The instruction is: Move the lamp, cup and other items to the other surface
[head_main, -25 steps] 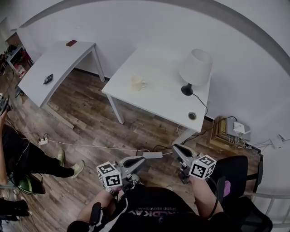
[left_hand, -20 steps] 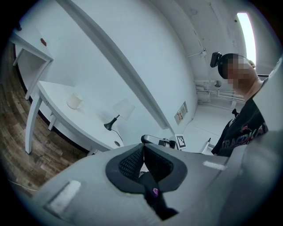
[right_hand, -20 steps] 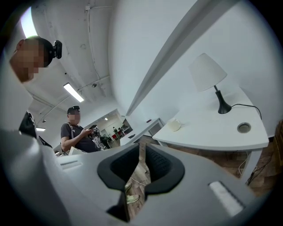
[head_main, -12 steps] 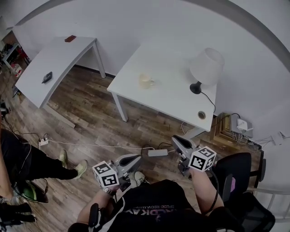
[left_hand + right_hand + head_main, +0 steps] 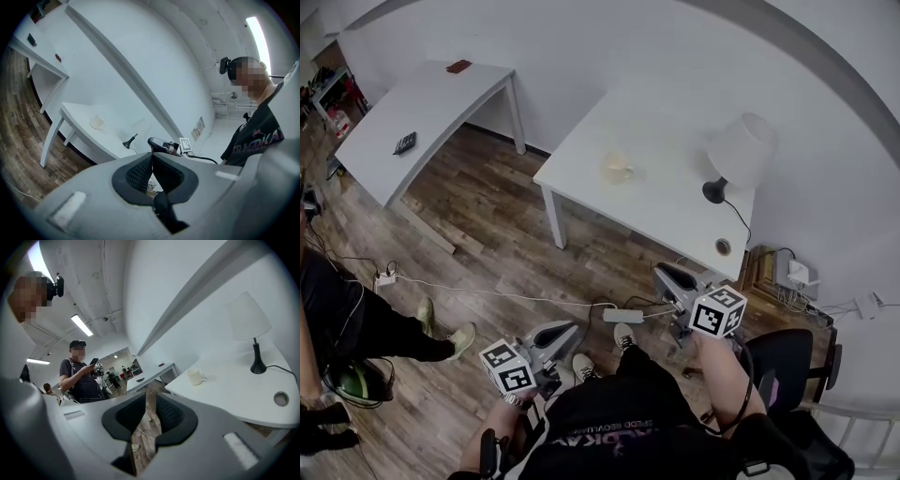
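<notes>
A white-shaded lamp (image 5: pixel 739 155) with a black base and a pale cup (image 5: pixel 617 169) stand on the near white table (image 5: pixel 666 211). Both grippers hang in the air in front of it, well short of its edge. My left gripper (image 5: pixel 567 330) is shut with nothing in it; its pads meet at the tip (image 5: pixel 152 154). My right gripper (image 5: pixel 667 278) is open by a narrow gap (image 5: pixel 151 399), through which only floor shows; its jaws have just been opening. In the right gripper view the lamp (image 5: pixel 248 317) and the cup (image 5: pixel 196 376) lie ahead to the right.
A second white table (image 5: pixel 422 112) stands far left with a small red item (image 5: pixel 457 67) and a black item (image 5: pixel 404 142). A power strip (image 5: pixel 622 316) and cables lie on the wood floor. A person's legs (image 5: pixel 366 328) are at left, a black chair (image 5: pixel 783 370) at right.
The near table with lamp and cup has slid right and down in the head view. The left gripper has dropped toward the lower left; the right gripper keeps its place in the view.
</notes>
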Available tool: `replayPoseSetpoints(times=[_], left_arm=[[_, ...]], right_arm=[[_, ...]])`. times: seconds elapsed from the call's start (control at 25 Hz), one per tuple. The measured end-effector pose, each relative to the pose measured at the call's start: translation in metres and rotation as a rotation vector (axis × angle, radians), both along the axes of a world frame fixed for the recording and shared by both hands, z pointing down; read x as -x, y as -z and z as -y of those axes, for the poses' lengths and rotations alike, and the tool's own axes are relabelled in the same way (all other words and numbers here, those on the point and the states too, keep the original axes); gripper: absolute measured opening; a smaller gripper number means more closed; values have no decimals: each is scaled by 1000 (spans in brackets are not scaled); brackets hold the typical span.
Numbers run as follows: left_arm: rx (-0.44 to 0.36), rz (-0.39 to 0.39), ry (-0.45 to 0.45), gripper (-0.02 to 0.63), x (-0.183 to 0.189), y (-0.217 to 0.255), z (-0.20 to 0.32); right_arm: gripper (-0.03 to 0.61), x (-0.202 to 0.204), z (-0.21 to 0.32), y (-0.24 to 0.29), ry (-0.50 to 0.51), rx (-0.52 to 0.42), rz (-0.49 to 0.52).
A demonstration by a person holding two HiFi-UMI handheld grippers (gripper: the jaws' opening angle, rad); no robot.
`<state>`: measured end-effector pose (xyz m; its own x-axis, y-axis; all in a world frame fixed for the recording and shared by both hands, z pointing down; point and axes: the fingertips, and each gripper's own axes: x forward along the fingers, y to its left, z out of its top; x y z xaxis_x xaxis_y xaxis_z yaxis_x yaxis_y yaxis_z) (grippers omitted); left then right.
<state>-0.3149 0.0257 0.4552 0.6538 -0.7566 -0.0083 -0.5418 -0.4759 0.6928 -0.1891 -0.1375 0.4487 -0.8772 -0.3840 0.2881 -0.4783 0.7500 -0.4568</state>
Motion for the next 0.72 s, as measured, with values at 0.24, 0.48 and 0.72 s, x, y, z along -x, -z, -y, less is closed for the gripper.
replayPoseSetpoints(times=[0.24, 0.48, 0.72], left_arm=[[-14, 12, 124, 4, 23, 9, -9], [5, 3, 226, 3, 26, 4, -9], [22, 2, 283, 5, 18, 3, 7]], right_arm=[[74, 28, 33, -1, 84, -56, -67], [81, 46, 84, -8, 123, -67, -102], [97, 52, 134, -27, 151, -59, -153]])
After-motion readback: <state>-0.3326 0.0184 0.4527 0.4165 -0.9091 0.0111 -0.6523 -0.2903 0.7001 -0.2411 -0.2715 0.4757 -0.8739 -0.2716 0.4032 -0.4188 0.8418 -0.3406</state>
